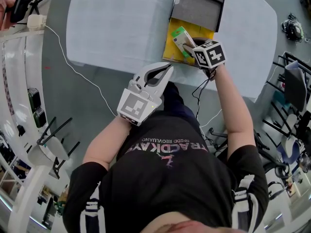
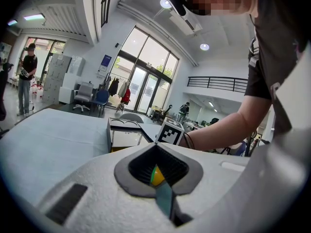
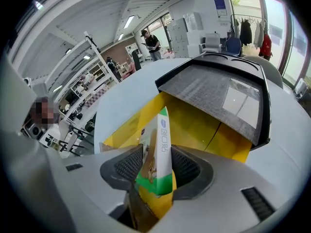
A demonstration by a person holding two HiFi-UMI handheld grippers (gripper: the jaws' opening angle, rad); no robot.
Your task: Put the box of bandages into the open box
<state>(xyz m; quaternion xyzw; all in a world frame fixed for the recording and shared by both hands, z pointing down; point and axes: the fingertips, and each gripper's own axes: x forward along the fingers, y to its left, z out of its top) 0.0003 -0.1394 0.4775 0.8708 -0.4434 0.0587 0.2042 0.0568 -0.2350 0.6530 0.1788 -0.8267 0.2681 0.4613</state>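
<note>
In the head view the right hand-held gripper [image 1: 192, 48] hides its own jaws and the near end of the box of bandages [image 1: 181, 37]. The tabletop [image 1: 116, 23] is cut off by the top edge. In the right gripper view the lower end of the box of bandages sinks out of sight between the pads, and its print is too small to read. In the left gripper view the left hand-held gripper [image 2: 156, 171] blocks most of the open box [image 2: 125, 136]. A yellow-green spot [image 2: 155, 176] seen through its jaws cannot be identified.

Cloth-covered table [image 1: 121, 23], white floor cable [image 1: 73, 68]
</note>
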